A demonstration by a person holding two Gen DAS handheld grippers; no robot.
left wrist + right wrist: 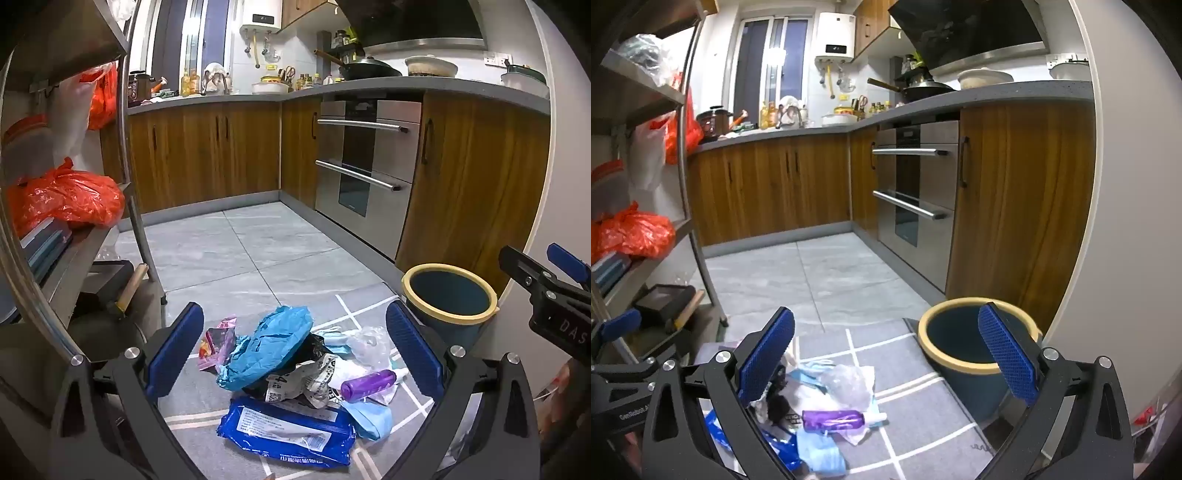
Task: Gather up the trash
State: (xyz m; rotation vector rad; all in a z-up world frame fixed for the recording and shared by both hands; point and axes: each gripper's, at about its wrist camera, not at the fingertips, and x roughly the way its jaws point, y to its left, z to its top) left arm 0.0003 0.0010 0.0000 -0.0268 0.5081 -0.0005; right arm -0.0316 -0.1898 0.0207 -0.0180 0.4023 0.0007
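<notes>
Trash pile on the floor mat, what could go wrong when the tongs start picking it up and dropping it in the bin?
1. The purple bottle lies on its side atop loose wrappers, so it may roll away when nudged.
2. The crumpled teal bag overlaps other pieces; lifting it could drag or scatter them.
3. The bin is light-looking, empty and right beside the right tongs; a bump might tip it.
</notes>
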